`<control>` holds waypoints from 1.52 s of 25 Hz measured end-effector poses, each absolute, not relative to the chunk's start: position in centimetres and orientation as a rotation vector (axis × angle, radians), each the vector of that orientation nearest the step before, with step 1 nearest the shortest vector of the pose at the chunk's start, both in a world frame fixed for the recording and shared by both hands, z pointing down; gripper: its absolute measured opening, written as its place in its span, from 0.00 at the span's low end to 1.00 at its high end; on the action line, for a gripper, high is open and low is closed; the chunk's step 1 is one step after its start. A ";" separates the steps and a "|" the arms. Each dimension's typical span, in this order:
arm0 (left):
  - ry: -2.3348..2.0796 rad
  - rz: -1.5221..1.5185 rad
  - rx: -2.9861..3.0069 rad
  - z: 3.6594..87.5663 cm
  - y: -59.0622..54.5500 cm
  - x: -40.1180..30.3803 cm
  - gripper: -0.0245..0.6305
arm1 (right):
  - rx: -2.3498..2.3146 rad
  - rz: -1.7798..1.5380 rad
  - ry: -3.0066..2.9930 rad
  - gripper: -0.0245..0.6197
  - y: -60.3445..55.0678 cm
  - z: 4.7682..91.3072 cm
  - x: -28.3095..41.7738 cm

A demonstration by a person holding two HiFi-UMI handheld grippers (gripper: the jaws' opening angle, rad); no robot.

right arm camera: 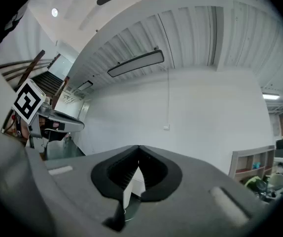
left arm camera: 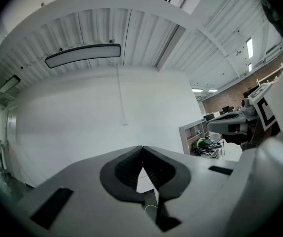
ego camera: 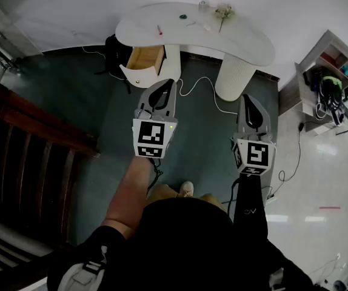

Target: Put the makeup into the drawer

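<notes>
Drawer (ego camera: 143, 60) under table (ego camera: 247, 41), shelf (ego camera: 336, 62) at right

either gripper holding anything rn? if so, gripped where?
Nothing is held. The left gripper and the right gripper both have their jaws together with nothing between them.

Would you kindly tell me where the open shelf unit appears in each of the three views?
Head view: shelf unit at the right edge, above the middle.
Left gripper view: shelf unit right of centre, just below mid-height.
Right gripper view: shelf unit low on the right.
Shared landmark: the white wall, seen in all three.
</notes>
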State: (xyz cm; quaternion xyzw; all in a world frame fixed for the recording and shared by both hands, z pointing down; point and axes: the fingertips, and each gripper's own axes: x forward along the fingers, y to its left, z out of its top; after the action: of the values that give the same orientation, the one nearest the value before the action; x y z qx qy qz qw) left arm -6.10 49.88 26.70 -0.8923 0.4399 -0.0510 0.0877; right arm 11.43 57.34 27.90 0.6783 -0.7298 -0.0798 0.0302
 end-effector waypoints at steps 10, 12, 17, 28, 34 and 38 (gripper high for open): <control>1.316 -0.135 -2.668 27.0 49.7 -6.2 0.05 | 2.121 -0.265 -2.260 0.05 57.5 27.8 11.8; 1.318 -0.136 -2.669 27.0 49.6 -6.1 0.05 | 2.125 -0.262 -2.271 0.05 57.6 27.8 12.0; 1.321 -0.134 -2.670 27.1 49.7 -5.8 0.05 | 2.115 -0.252 -2.293 0.05 58.0 28.2 12.2; 1.280 -0.131 -2.687 26.7 45.7 -3.8 0.05 | 2.152 -0.203 -2.291 0.05 54.8 28.8 14.2; 1.250 -0.147 -2.713 27.9 38.8 -1.7 0.05 | 2.178 -0.194 -2.248 0.05 49.1 29.0 16.2; 1.209 -0.146 -2.741 28.0 32.8 0.0 0.05 | 2.198 -0.186 -2.217 0.05 43.6 29.0 17.2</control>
State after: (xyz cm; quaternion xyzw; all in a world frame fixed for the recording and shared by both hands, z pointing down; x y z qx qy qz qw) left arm 0.05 32.78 28.02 -0.9115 0.4021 -0.0487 0.0710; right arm 17.22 43.63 29.04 0.7028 -0.7089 -0.0595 0.0074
